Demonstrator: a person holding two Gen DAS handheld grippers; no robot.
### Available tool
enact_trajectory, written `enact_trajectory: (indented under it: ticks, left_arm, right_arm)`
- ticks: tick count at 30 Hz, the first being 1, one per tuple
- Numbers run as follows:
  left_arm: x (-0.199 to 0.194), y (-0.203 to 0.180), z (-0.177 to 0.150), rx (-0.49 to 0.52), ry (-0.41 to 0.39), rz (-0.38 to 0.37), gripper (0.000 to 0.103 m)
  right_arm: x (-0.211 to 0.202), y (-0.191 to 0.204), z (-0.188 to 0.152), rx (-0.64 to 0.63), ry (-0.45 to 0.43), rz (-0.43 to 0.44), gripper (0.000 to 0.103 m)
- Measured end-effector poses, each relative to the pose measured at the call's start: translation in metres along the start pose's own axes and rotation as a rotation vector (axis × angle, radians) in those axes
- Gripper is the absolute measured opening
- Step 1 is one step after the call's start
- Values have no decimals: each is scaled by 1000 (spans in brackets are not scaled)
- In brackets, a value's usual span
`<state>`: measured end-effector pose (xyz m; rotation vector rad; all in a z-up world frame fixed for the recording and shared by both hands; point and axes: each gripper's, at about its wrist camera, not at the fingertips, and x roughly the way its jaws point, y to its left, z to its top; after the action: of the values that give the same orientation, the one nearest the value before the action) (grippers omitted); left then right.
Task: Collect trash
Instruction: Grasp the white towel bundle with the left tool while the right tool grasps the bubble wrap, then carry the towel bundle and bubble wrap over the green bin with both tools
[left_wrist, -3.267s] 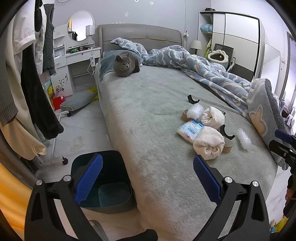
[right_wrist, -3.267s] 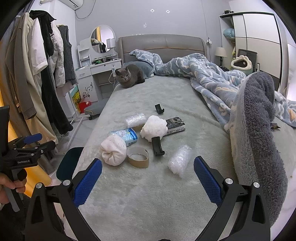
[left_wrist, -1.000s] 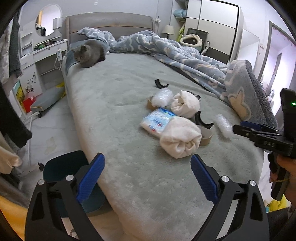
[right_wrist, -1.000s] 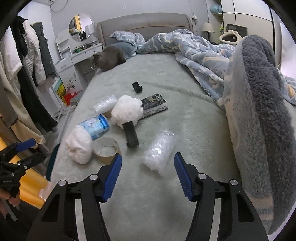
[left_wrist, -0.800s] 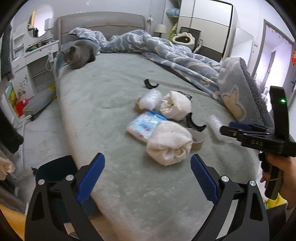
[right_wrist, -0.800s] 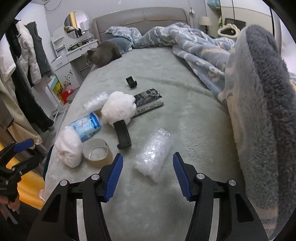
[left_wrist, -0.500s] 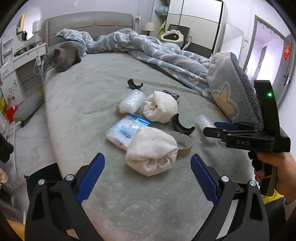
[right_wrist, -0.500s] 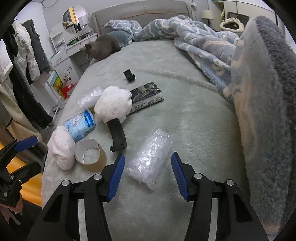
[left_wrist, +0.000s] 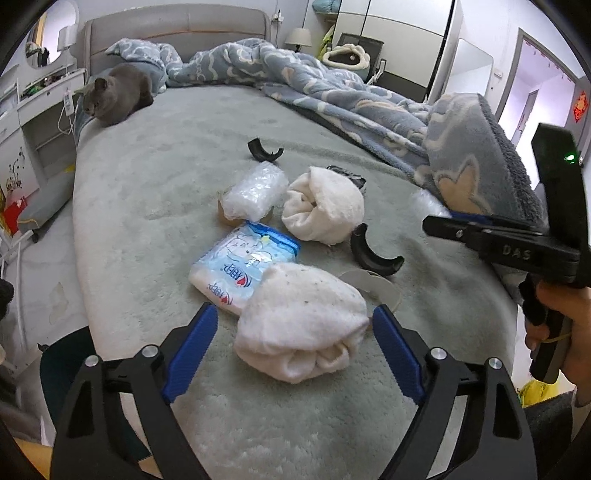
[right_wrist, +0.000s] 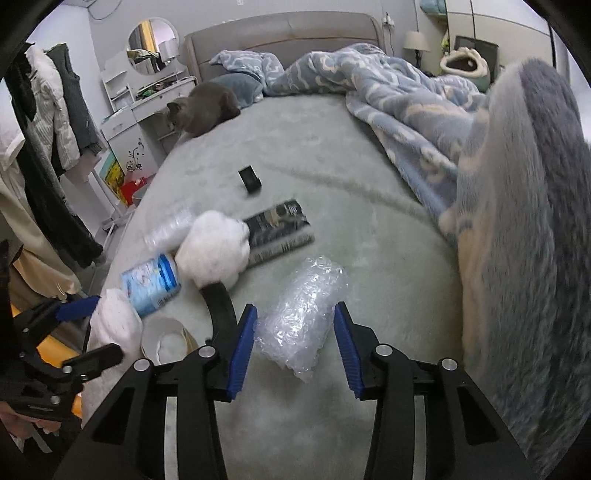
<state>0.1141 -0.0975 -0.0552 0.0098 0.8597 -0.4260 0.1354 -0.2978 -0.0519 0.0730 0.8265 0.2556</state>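
Observation:
Trash lies on the grey-green bed (left_wrist: 155, 177). In the left wrist view my left gripper (left_wrist: 293, 354) is open, its blue pads either side of a rolled white towel wad (left_wrist: 301, 328). Beyond it lie a blue-white tissue pack (left_wrist: 243, 267), a tape roll (left_wrist: 373, 286), a black curved piece (left_wrist: 373, 254), a second white wad (left_wrist: 323, 210) and a bubble-wrap roll (left_wrist: 255, 192). In the right wrist view my right gripper (right_wrist: 295, 343) is open around a bubble-wrap bundle (right_wrist: 303, 314), pads close to its sides.
A grey cat (left_wrist: 118, 94) sits near the headboard. A blue patterned duvet (left_wrist: 332, 92) and a grey fleece blanket (right_wrist: 524, 206) pile along the right side. A dark bin (left_wrist: 61, 365) stands on the floor by the bed. A dark packet (right_wrist: 277, 229) and another black piece (right_wrist: 250, 179) lie further up.
Both grippers moved forward and down toward the trash. The left one now straddles the near white wad. The right one narrowed and now frames the bubble-wrap bundle.

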Motion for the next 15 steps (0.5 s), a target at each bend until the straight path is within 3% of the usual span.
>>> enact_trajectory:
  ticks: [2,5,9,15]
  left_arm:
    - [4,1,0,-2,18,-6,85]
    - [13,3,0,-14,57,-24,74]
    - [9,8,2,-39,44,-78,61]
    - [-9,25,6,-66,-9,-78,58]
  right_arm:
    - [-1,3,4,-7,-12,12,44]
    - [-1,7,12,-18,-28,21,44]
    - [0,14,20,-21,-44,30,44]
    - [-1,37,30,-45,-76,66,44]
